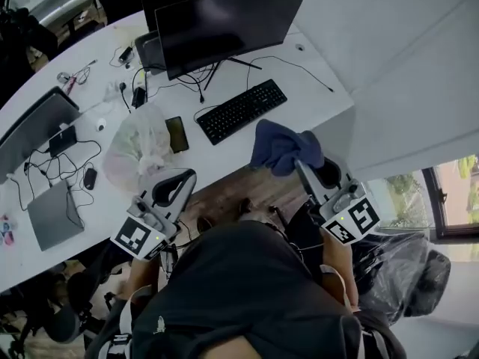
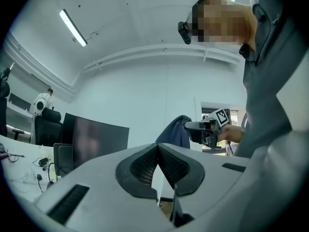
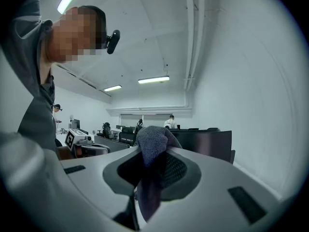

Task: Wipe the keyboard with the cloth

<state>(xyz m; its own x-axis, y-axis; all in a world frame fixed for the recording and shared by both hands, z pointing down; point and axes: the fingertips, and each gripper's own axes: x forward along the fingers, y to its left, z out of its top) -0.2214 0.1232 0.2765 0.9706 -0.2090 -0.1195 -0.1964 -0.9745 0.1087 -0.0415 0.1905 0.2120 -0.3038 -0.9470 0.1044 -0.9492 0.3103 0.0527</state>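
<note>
The right gripper pinches a soft, rumpled dark blue woven cloth, held up at the near edge of the smooth white desk. The flat black rectangular keyboard lies there before a dark glossy monitor. The left gripper, its textured pads pressed together, is empty. Strip lights line the white ceiling.

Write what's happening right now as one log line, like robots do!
right gripper: shut on cloth | left gripper: shut, empty | cloth: in air, apart from keyboard | wipe: not begun
</note>
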